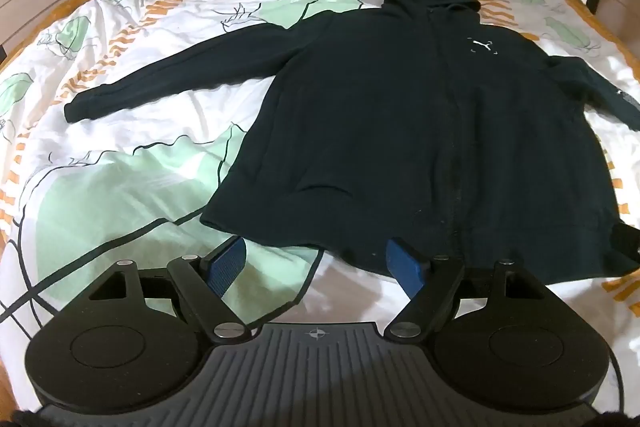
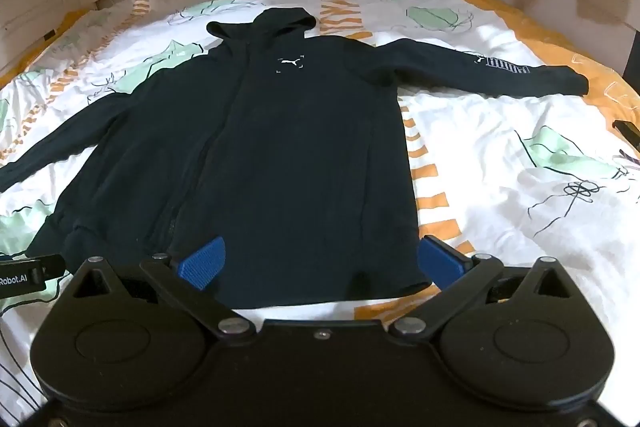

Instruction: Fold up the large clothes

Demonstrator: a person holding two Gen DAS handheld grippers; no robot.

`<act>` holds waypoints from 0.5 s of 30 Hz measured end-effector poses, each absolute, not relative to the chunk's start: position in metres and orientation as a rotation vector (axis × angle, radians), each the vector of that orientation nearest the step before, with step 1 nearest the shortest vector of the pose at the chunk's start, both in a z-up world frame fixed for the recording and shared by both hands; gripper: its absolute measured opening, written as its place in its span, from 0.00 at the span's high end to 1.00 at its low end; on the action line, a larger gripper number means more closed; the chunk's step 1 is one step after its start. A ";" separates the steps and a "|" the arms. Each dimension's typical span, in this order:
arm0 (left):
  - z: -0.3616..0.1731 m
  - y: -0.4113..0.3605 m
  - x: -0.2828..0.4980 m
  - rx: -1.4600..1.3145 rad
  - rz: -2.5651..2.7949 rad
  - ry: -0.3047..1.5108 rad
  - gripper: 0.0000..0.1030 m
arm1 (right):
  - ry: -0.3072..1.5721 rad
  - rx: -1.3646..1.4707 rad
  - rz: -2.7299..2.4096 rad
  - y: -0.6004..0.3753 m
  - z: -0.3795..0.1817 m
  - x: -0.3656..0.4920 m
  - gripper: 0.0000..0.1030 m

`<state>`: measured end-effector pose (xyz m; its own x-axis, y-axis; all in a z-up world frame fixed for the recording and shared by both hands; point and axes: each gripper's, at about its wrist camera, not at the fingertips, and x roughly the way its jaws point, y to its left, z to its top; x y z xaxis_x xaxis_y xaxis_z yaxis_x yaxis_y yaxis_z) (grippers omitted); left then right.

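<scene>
Bed with white leaf-print sheet [image 1: 132, 195]; dark zip-up fleece hoodie [image 1: 400, 115] spread flat, face up, nothing folded yet. Left gripper [image 1: 320, 263] and right gripper [image 2: 320, 259] both spread wide, empty, hovering at the hem. Only the right view shows the printed sleeve [image 2: 504, 67].

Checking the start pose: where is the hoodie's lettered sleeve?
In the right wrist view the lettered sleeve lies flat on the bedsheet, stretched to the right of the hoodie toward the bed's orange edge.
</scene>
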<state>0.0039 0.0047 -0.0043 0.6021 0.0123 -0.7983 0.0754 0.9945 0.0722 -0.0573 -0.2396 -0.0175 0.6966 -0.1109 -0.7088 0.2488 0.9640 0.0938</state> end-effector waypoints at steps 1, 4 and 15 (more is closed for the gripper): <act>-0.005 0.005 0.004 0.102 -0.036 0.925 0.26 | 0.778 0.187 -0.203 -0.239 -0.018 -0.057 0.01; -0.005 0.005 0.004 0.101 -0.034 0.927 0.26 | 0.786 0.186 -0.201 -0.239 -0.019 -0.056 0.01; -0.007 0.005 0.006 0.097 -0.028 0.937 0.26 | 0.812 0.179 -0.202 -0.235 -0.021 -0.053 0.01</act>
<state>0.0065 0.0054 -0.0074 0.5919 0.0185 -0.8058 0.0661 0.9953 0.0713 -0.0535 -0.2354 -0.0212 0.6709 -0.1094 -0.7334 0.2463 0.9658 0.0813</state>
